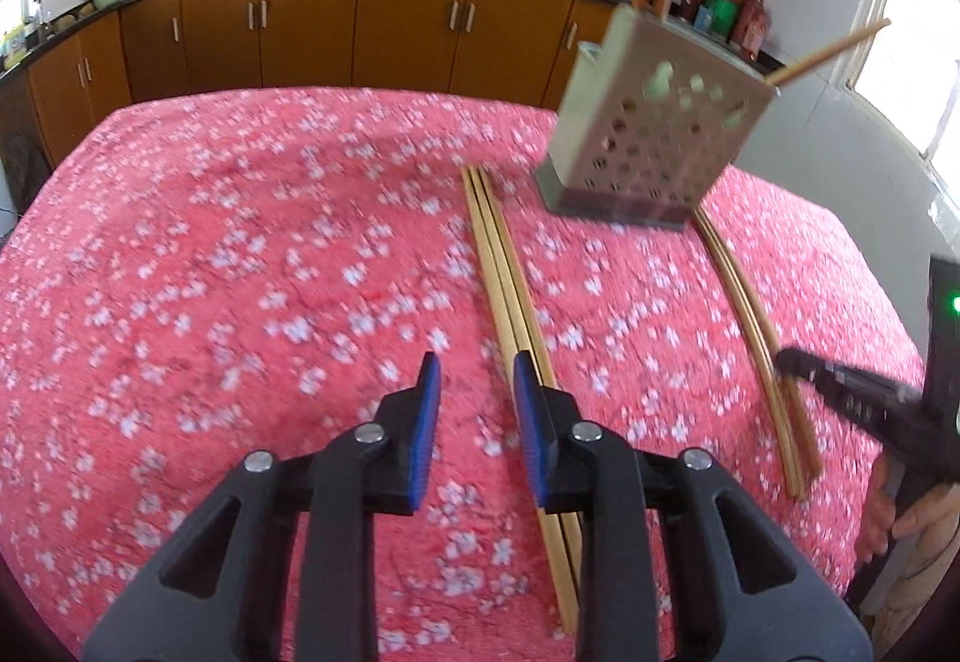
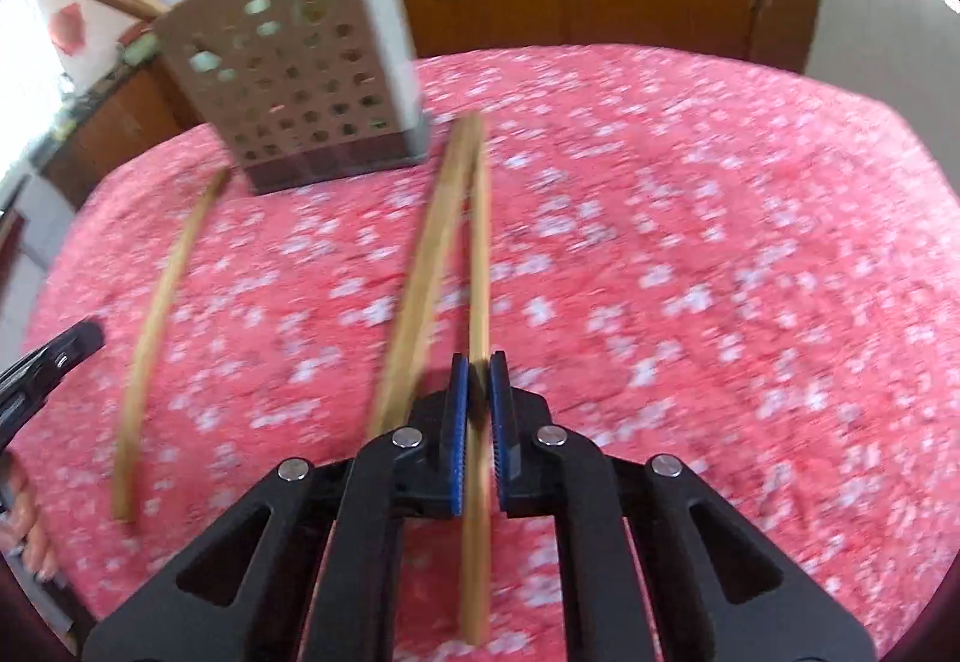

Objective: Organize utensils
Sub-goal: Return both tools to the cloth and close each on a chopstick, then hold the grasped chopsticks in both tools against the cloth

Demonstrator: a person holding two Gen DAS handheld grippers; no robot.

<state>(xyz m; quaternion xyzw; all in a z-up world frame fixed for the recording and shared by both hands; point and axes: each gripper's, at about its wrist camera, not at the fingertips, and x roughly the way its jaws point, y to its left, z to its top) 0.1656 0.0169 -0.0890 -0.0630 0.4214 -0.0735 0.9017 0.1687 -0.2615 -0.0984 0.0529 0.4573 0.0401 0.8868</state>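
A perforated metal utensil holder (image 1: pixel 654 122) (image 2: pixel 300 80) stands on the far part of the table with several chopsticks sticking out of its top. A pair of wooden chopsticks (image 1: pixel 504 272) lies lengthwise on the cloth, passing under the right finger of my left gripper (image 1: pixel 476 362). That gripper is open and only cloth shows between its blue pads. My right gripper (image 2: pixel 479 359) is shut on one chopstick (image 2: pixel 480 254), which runs between its pads. A second chopstick (image 2: pixel 420 272) lies just left of it. In the left wrist view my right gripper (image 1: pixel 792 359) sits at this second pair (image 1: pixel 744 302).
A pink flowered cloth (image 1: pixel 240 242) covers the whole table. Brown kitchen cabinets (image 1: pixel 300 26) under a dark counter with bowls and woks run along the far wall. A hand (image 1: pixel 918 518) holds the right gripper's handle. The left gripper's tip (image 2: pixel 84 335) shows beside the other chopsticks (image 2: pixel 162 302).
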